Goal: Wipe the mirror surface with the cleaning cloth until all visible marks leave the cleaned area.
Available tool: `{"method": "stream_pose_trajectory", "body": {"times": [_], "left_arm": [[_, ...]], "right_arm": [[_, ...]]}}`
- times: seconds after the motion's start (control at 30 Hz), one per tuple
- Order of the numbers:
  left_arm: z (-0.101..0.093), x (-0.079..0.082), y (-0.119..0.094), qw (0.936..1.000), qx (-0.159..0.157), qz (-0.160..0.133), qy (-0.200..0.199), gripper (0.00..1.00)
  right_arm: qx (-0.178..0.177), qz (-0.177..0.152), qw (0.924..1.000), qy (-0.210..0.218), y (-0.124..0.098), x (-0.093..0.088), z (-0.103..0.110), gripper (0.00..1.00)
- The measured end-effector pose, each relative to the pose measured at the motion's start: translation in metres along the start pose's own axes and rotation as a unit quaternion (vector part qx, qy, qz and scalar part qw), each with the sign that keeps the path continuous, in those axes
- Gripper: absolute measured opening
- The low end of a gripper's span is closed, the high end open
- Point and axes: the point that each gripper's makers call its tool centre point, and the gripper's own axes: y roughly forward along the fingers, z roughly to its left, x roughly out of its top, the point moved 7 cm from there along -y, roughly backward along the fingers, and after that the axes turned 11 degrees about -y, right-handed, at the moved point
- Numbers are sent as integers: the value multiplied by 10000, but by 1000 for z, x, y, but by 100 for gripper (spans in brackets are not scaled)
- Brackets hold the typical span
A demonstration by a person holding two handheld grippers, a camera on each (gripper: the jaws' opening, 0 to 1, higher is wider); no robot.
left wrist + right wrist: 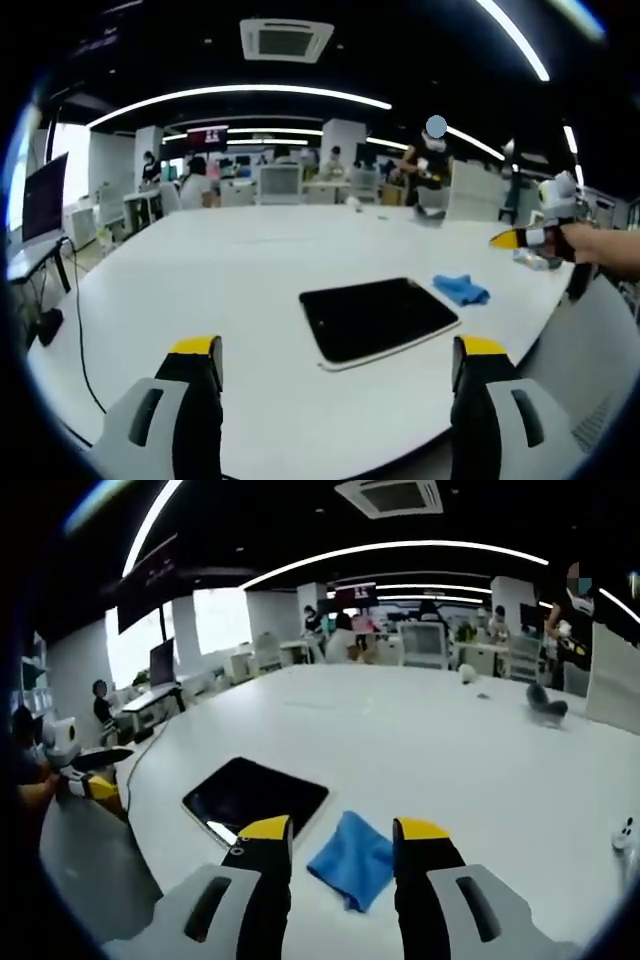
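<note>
Left gripper (335,362), lower edge of the left gripper view: two grey jaws with yellow tips, set wide apart, nothing between them, held above the near edge of a large white table (230,250). Right gripper (340,842), lower centre of the right gripper view: same build, jaws parted and empty, tips poised just above the cleaning cloth (352,861), not clearly touching it. The cloth, blue and crumpled, lies on the table just beside the mirror's corner; in the left gripper view it sits right of centre, by the mirror's far right corner. Mirror (378,317), a dark rounded rectangle with a pale rim, lies flat on the table at centre frame in the left gripper view and left of centre in the right gripper view; marks on its surface cannot be made out. The right gripper also appears at the right edge of the left gripper view, held by a hand (600,247). Farther off: small items on the far tabletop, too small to identify. Background: desks, chairs, monitors, several people, curved ceiling light strips (240,98), and a ceiling vent (286,39).
</note>
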Motion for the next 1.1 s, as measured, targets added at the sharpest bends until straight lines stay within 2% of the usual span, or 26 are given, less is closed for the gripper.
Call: {"method": "stream_pose_trajectory", "body": {"times": [0.17,0.37,0.47,0.57,0.8,1.0,1.1], "left_arm": [[-1,0,0,10000,-22,15,24,96],[-2,0,1,10000,-57,30,26,97],[-2,0,1,10000,-76,20,31,97],[-2,0,1,10000,-90,7,32,97],[-2,-1,1,10000,-78,50,30,97],[-1,-1,1,9999,-48,71,52,97],[-1,-1,1,9999,-48,88,55,97]], "right_arm": [[164,277,9995,-77,14,-7,0,37],[171,552,9982,-149,31,-17,-5,38],[240,748,9967,-218,39,-22,-7,36],[298,769,9966,-41,44,-24,-10,30],[418,1099,9930,-134,62,-40,-9,29],[509,1212,9910,-242,74,-48,-8,28],[558,1159,9913,-270,79,-47,-8,23]]}}
